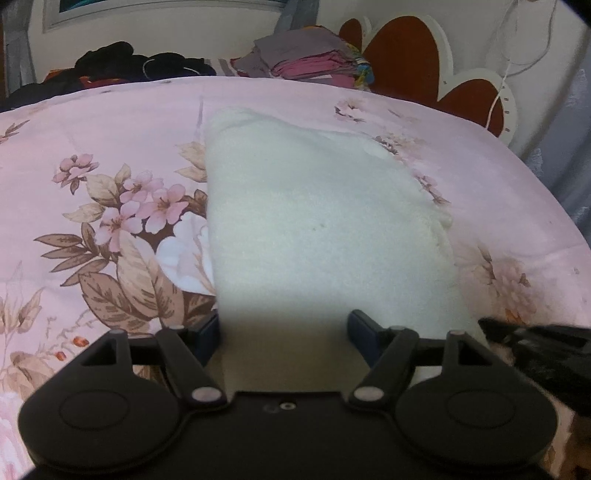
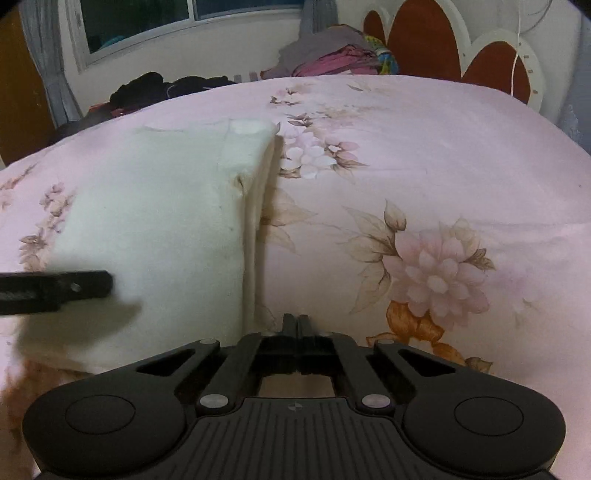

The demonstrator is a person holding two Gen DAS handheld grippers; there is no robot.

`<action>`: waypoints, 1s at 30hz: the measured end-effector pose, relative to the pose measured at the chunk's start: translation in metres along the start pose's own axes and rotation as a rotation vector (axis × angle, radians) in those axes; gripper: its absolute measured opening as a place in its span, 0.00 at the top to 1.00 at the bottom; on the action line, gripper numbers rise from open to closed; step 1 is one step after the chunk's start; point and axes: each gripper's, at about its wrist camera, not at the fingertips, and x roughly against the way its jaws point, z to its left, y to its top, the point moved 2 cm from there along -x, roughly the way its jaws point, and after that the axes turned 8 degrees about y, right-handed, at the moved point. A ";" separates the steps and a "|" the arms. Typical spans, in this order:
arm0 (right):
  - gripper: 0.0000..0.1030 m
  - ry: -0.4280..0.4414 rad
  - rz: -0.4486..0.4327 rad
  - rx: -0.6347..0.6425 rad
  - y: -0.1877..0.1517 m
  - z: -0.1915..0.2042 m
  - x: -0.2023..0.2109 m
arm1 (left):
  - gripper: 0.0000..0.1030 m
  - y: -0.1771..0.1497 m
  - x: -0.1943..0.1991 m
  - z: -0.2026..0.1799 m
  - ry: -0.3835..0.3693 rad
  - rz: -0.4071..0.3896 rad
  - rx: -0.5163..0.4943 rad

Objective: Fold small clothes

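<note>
A small white fleecy garment lies folded on the pink floral bedsheet. My left gripper is open, its two fingers spread over the garment's near edge. In the right wrist view the same garment lies at the left, with a folded edge running down its right side. My right gripper is shut and empty, just right of that folded edge, over the sheet. The left gripper's finger shows at the left, over the garment.
A stack of folded pink and grey clothes and a dark heap of clothes lie at the bed's far side. A red and white headboard stands at the far right. A window is behind.
</note>
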 end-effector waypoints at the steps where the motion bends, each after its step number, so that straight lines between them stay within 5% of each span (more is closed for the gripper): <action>1: 1.00 0.004 -0.020 0.011 0.002 0.002 0.005 | 0.29 0.000 0.000 -0.001 0.006 0.001 0.000; 6: 0.99 0.104 -0.062 0.000 0.016 0.006 0.017 | 0.29 0.002 0.003 -0.001 0.029 0.014 0.011; 15: 0.92 0.190 0.010 0.013 0.015 0.020 -0.004 | 0.29 0.004 0.012 0.001 0.057 0.008 0.035; 16: 0.70 0.192 0.008 0.011 0.013 0.021 -0.002 | 0.29 0.005 0.013 0.002 0.060 0.005 0.037; 17: 0.36 0.188 -0.004 0.014 0.014 0.022 -0.001 | 0.29 0.006 0.014 0.003 0.060 0.003 0.042; 18: 0.28 0.183 -0.033 0.023 0.014 0.023 0.002 | 0.29 0.007 0.015 0.004 0.058 0.000 0.049; 30: 0.28 0.242 -0.043 -0.055 0.057 0.009 -0.021 | 0.29 0.040 0.005 0.038 0.033 -0.025 0.168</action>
